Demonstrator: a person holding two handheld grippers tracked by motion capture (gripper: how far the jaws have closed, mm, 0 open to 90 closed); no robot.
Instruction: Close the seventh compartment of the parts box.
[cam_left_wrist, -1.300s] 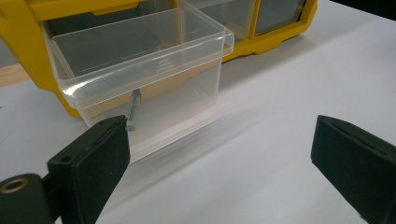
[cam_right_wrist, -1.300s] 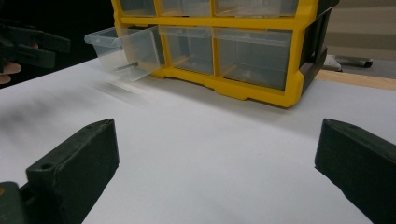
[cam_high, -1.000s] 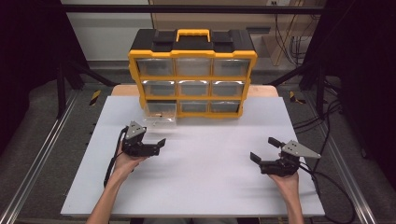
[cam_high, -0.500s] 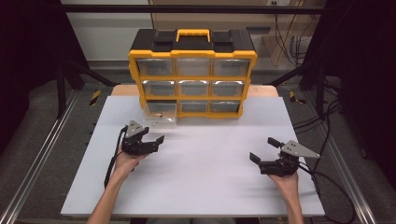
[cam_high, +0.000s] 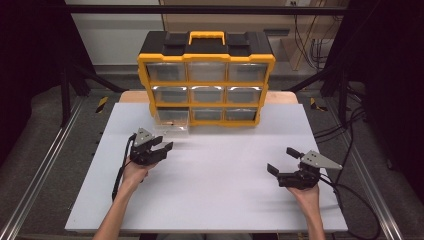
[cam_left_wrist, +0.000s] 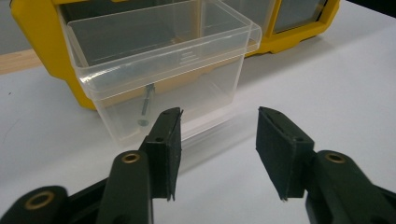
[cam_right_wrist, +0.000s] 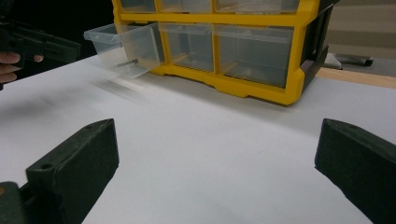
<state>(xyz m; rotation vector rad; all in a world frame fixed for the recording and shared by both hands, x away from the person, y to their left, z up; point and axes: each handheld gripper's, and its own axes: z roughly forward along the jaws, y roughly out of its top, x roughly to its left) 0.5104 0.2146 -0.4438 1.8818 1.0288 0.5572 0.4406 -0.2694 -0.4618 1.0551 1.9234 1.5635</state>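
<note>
Clear plastic, the drawer (cam_high: 172, 121) stood pulled out of the organiser's (cam_high: 206, 75) bottom-left slot, a screw (cam_left_wrist: 145, 105) lying inside it. I held my left tool (cam_high: 156, 148) on the desk (cam_high: 220, 195) just short of the drawer's front; its jaws had just been closing, now half apart, with nothing between them. My right tool (cam_high: 281, 161) rested well apart, gaping wide and empty.

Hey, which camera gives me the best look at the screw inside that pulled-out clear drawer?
The left gripper view: the screw stands close and sharp behind the clear drawer front. The right gripper view shows it small and far off; in the high view only a faint dark speck shows in the drawer.
</note>
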